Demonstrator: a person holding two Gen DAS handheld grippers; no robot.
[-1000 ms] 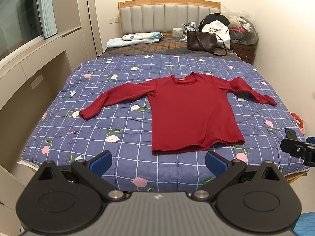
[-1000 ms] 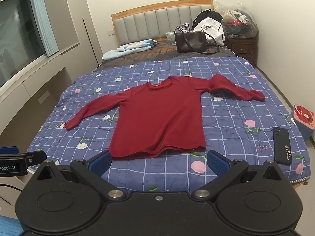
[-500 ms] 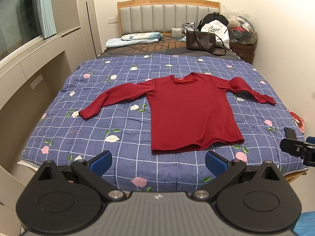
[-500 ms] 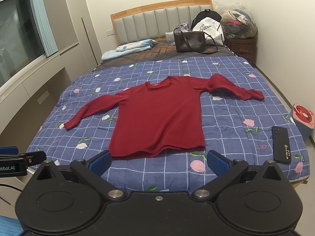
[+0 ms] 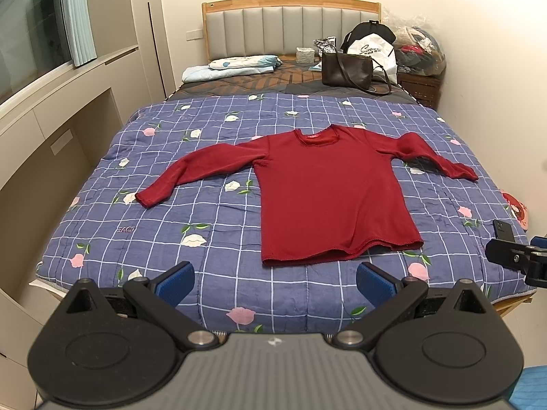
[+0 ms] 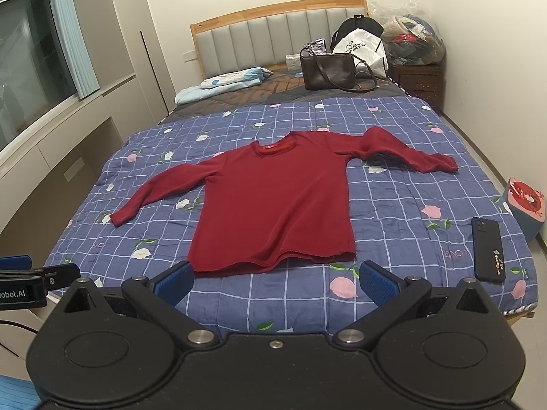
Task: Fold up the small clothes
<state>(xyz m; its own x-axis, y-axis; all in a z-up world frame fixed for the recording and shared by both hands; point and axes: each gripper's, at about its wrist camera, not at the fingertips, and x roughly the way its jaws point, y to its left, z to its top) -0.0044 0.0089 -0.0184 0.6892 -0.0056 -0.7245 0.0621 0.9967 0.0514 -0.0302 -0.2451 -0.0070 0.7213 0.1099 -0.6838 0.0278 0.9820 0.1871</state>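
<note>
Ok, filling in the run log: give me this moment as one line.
stage: pre-grasp | red sweater flat, unfolded on quilt | left claw open, empty | right claw open, empty | phone near right edge

You see a brown handbag and a white shopping bag by the padded headboard, a folded pale-blue blanket opposite, and a black phone on the checked floral quilt.

1. A home bedroom: a bed with a padded headboard in a wooden frame.
2. A floral checked quilt and folded bedding cover it.
3. A brown handbag, a phone and a curtained window suggest daily living.
</note>
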